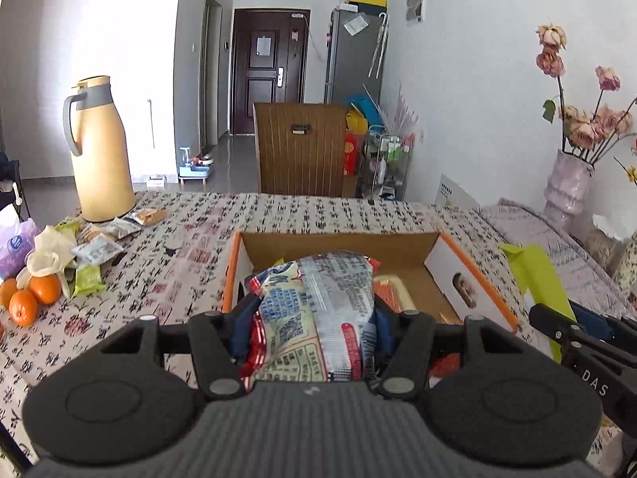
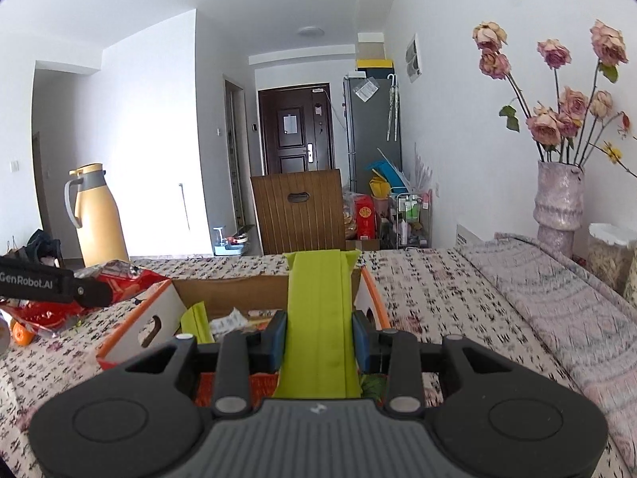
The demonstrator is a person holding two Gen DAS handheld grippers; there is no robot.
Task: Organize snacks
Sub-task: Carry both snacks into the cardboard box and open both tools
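Note:
My left gripper (image 1: 314,318) is shut on a large crinkled snack bag (image 1: 318,310), printed red, blue and silver, held above the open cardboard box (image 1: 469,275) with orange edges. My right gripper (image 2: 318,338) is shut on a flat lime-green packet (image 2: 318,318) that stands upright over the same box (image 2: 139,318). In the left wrist view the green packet (image 1: 537,275) and the right gripper's black arm (image 1: 577,342) show at the right. More packets lie inside the box (image 2: 235,320). In the right wrist view, the left gripper's arm (image 2: 51,283) and its red bag (image 2: 127,279) sit at the left.
A yellow thermos jug (image 1: 101,151) stands at the far left of the patterned tablecloth (image 1: 318,211). Small snack packets (image 1: 99,247), a white glove and oranges (image 1: 32,294) lie near it. A vase of dried roses (image 2: 557,199) stands at the right by the wall. A wooden chair back (image 1: 300,147) is behind the table.

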